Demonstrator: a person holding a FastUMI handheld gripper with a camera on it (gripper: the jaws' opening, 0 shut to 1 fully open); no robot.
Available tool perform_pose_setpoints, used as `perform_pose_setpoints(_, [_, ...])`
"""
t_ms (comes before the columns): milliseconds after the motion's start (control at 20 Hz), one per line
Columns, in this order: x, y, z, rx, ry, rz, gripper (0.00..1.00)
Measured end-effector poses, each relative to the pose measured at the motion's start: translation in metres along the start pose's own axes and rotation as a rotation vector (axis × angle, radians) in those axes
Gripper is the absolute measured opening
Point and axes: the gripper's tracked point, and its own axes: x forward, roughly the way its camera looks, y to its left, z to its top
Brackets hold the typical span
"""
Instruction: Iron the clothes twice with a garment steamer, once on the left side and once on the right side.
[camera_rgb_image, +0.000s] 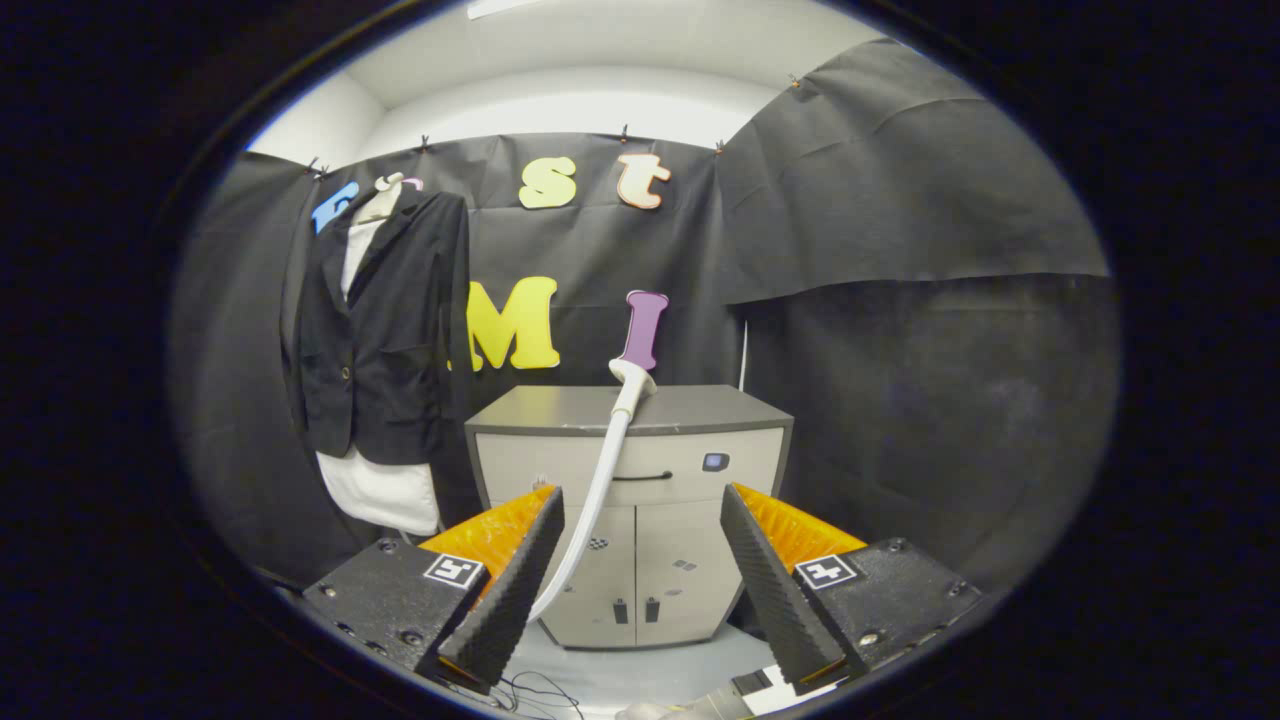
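My gripper (640, 500) stood wide open, its two wedge-shaped fingers (505, 590) spread well apart with ridged, saw-toothed pads facing each other, and it had hold of nothing. Each finger sat on a blocky matte base carrying a small square marker. Below the fingers lay a pale floor (640, 672) with a few thin dark wires (530, 690) looping across it.

Just ahead, rising past the inner edge of my left finger, ran the garment steamer (632, 378): a smooth white hose (590, 510) curving upward to a slim white head that rested on the top of the cabinet (640, 520). The cabinet was a boxy grey unit with a darker flat top, a drawer with a thin dark handle, and two closed doors beneath. What it held I could not tell.

Farther back, to the left of the cabinet and beyond my left finger, the clothes hung against the black cloth wall (900, 350): a dark tailored jacket (385, 330) with lapels, buttons and a flap pocket, worn over a white shirt (380, 490) whose soft hem showed below it. The steamer head was well apart from the jacket.
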Motion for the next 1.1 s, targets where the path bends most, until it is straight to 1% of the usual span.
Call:
perform_pose_setpoints(250, [0.087,-0.008,0.035,-0.001,0.005,0.016,0.98])
perform_pose_setpoints(550, [0.212,0.004,0.071,0.0,0.02,0.1,0.98])
perform_pose_setpoints(650, [0.253,0.011,0.073,0.007,0.052,0.136,0.98])
perform_pose_setpoints(800, [0.309,0.018,0.06,0.044,0.15,0.17,0.98])
perform_pose_setpoints(1000, [0.365,0.018,0.038,0.083,0.274,0.192,0.98])
perform_pose_setpoints(1100, [0.381,0.022,0.025,0.105,0.338,0.209,0.97])
